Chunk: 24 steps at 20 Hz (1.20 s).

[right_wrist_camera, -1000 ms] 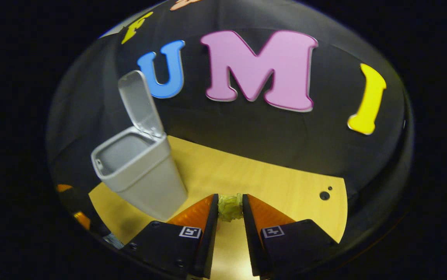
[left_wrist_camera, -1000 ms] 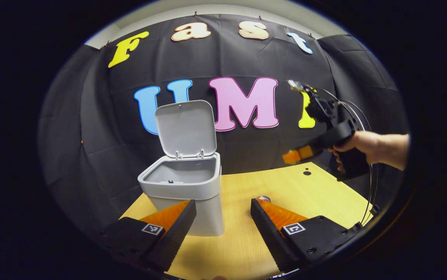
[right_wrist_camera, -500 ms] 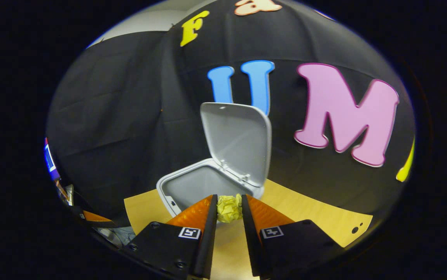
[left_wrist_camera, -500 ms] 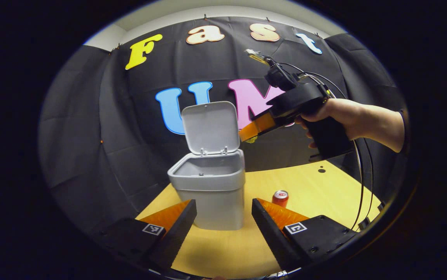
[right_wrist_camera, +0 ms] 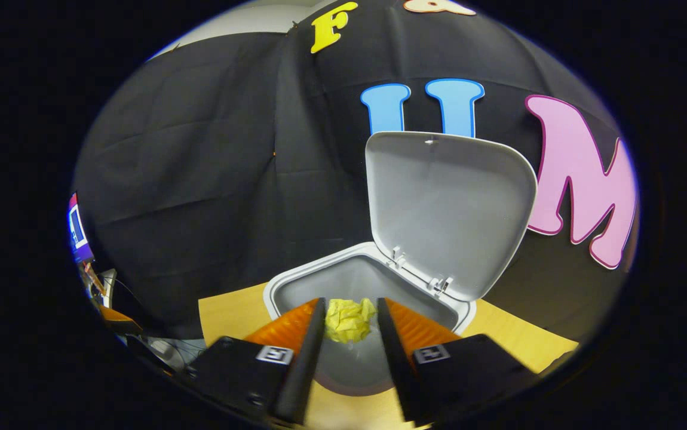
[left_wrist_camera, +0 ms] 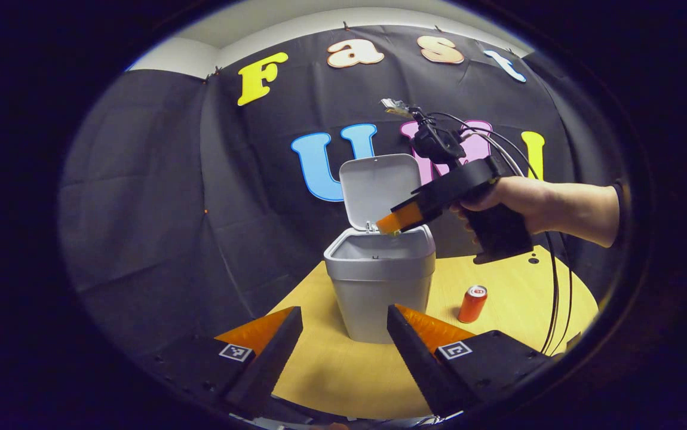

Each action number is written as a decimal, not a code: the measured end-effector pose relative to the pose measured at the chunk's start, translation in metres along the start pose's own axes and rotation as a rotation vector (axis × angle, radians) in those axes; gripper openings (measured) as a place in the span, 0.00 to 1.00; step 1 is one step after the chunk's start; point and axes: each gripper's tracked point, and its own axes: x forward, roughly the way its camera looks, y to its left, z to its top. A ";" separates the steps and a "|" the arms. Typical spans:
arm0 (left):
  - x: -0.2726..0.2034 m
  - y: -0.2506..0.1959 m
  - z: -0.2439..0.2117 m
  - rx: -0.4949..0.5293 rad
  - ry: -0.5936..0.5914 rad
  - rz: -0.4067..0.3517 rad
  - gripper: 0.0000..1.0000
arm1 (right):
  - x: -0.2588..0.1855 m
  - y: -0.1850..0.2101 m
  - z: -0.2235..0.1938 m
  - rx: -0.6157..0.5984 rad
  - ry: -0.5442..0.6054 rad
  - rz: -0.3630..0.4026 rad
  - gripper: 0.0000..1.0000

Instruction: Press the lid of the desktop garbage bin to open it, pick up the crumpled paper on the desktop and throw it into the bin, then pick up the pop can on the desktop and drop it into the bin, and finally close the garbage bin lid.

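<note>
The wooden counter (left_wrist_camera: pixel 517 310) carries everything here, and the grey bin (left_wrist_camera: pixel 379 286) standing on it serves as the landmark. The bin's lid (right_wrist_camera: pixel 448 209) is swung up on its hinges at the back rim and stands nearly upright, so the mouth of the bin is wide open. In the right gripper view the inside of the bin (right_wrist_camera: pixel 355 280) looks smooth and pale, seen from just above its rim.

A person's hand (left_wrist_camera: pixel 520 200) grips the handle of the right claw (left_wrist_camera: pixel 392 222), reaching in from the right side of the bin, with black cables looping down behind the wrist. That claw's tips hang directly over the bin's opening, just in front of the raised lid. In its own view, the right claw (right_wrist_camera: pixel 349 319) is clenched on the yellow crumpled paper (right_wrist_camera: pixel 348 319), both fingers pressing its sides, and the paper sits above the open mouth of the bin, still held.

The left claw (left_wrist_camera: pixel 343 334) hovers low on the near side of the bin, its two fingers spread well apart with nothing between them.

The pop can (left_wrist_camera: pixel 472 303) stands upright on the counter, just to the right of the bin's base and apart from it.
</note>
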 end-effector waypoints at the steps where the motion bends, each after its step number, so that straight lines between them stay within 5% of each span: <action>1: 0.000 0.000 0.000 -0.008 0.002 0.002 0.96 | -0.001 -0.003 0.002 -0.005 -0.007 -0.014 0.78; 2: 0.000 0.000 -0.001 -0.015 0.003 0.002 0.96 | -0.003 -0.007 0.004 -0.008 -0.023 -0.025 0.99; 7: 0.004 -0.020 -0.005 -0.056 0.005 -0.062 0.96 | -0.035 -0.043 0.023 0.022 -0.112 -0.114 0.98; 13: 0.032 -0.087 -0.021 -0.073 -0.002 -0.236 0.97 | -0.119 -0.116 0.024 0.070 -0.183 -0.282 0.97; 21: 0.090 -0.189 -0.064 -0.007 0.021 -0.435 0.97 | -0.237 -0.229 -0.026 0.076 -0.210 -0.604 0.97; 24: 0.113 -0.234 -0.085 0.013 0.038 -0.510 0.97 | -0.268 -0.258 -0.064 0.164 -0.189 -0.707 0.97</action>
